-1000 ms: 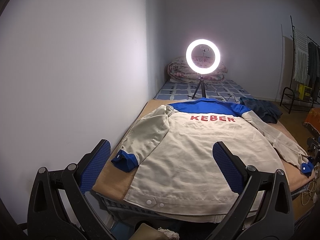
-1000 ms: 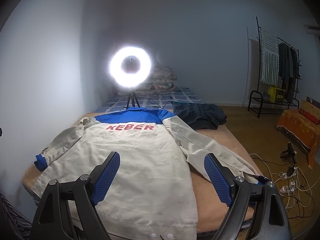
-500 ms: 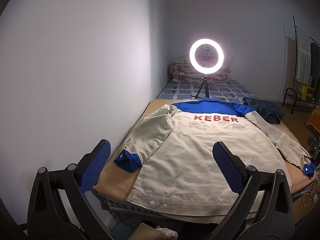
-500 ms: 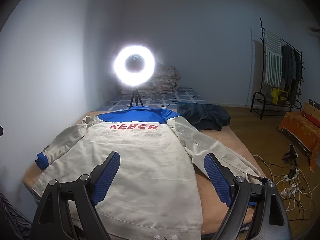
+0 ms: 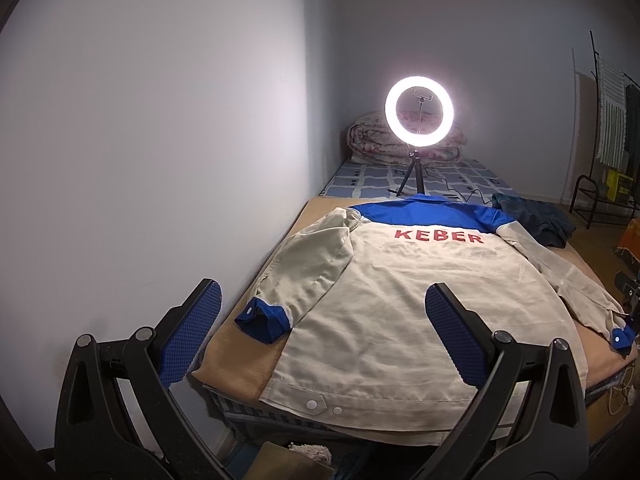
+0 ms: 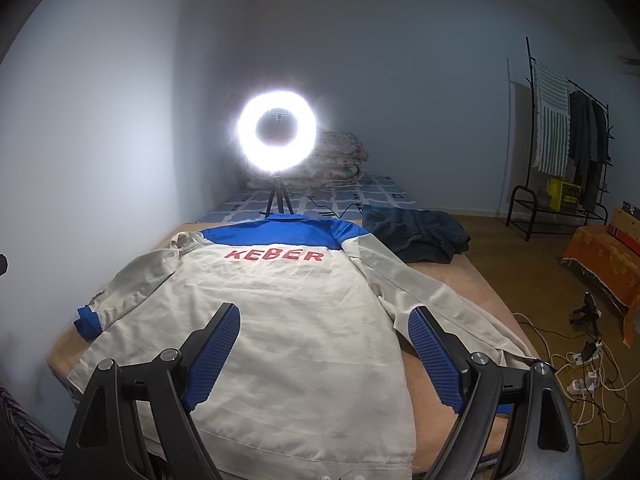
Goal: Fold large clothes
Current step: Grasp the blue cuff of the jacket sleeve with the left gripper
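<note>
Nearest, the left gripper and the right gripper are held wide apart in the air above the near hem, with nothing gripped. Beyond them, a cream jacket with a blue yoke is spread back-up on the bed, sleeves out. A dark garment lies past its shoulder. Farthest, a ring light is lit.

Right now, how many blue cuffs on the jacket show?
2: left cuff by the wall-side bed edge; right cuff at the opposite edge, partly hidden in the right wrist view.
</note>
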